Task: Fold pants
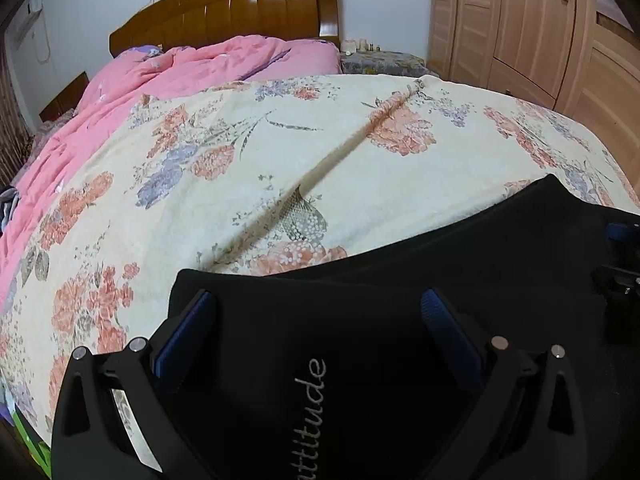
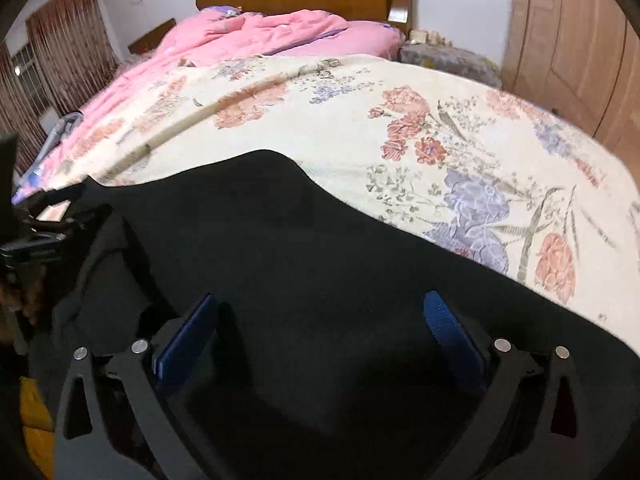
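My left gripper [image 1: 316, 320] stands with its jaws spread wide, blue pads [image 1: 188, 340] well apart and nothing pinched between them. Directly under it lie the black pants [image 1: 360, 340], with pale lettering [image 1: 310, 420] running lengthwise between the fingers. I can't tell whether the fingertips touch the cloth or hang just above it.

My right gripper [image 2: 320, 320] is likewise fully parted, its blue pads [image 2: 452, 336] clear of each other and clamping nothing. Black fabric fills the space below it too; the picture here is a little smeared.

The pants [image 2: 280, 248] sprawl across the near edge of the bed, on top of a cream floral blanket [image 1: 248, 168]. In the left view they reach from the near centre off to the right, where a bit of the other tool [image 1: 620, 264] pokes in at the edge. In the right view they run from the near centre to the left, bunching into folds there.

A long crease [image 1: 340, 152] crosses the blanket diagonally. Farther off, a pink quilt [image 1: 168, 76] is heaped at the far left, up against a glossy wooden headboard [image 1: 240, 8]. A wooden wardrobe [image 1: 520, 32] stands at the far right, and a brown curtain [image 2: 68, 48] hangs at the far left.
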